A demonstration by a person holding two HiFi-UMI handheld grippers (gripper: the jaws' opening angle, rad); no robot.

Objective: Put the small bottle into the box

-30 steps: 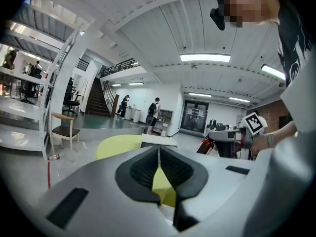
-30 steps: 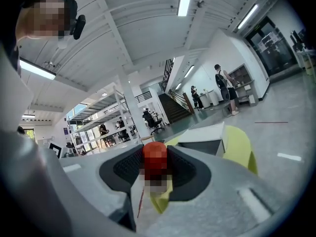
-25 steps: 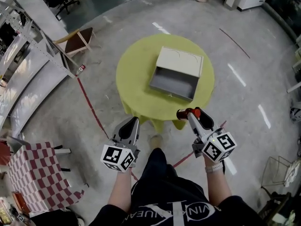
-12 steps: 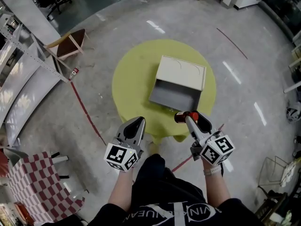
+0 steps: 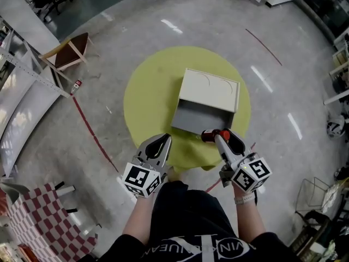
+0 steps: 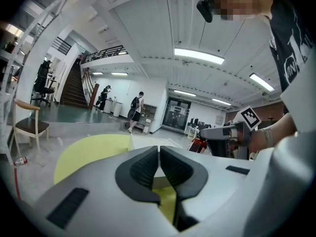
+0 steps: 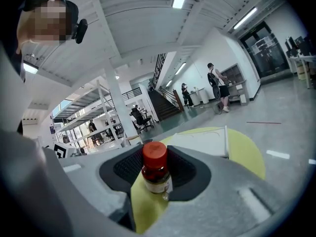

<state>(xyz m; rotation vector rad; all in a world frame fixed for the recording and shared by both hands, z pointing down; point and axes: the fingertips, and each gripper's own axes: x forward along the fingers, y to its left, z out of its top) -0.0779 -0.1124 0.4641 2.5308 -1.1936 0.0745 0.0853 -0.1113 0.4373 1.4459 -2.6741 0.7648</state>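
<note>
Over the near edge of the round yellow table [image 5: 150, 91], head view: right gripper [image 5: 217, 136] holds the small bottle [image 5: 209, 136] just at the near rim of the open box [image 5: 200, 116], which sits mid-table with its lid folded back on the far side; left gripper [image 5: 162, 141] hangs over the table's near-left edge. Left gripper view: jaws pressed together, nothing between them. Right gripper view: jaws clamped on the red-capped bottle [image 7: 156, 171], cap pointing up.

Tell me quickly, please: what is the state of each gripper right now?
Left gripper: closed, nothing between the jaws.
Right gripper: closed on the small bottle with the red cap.
</note>
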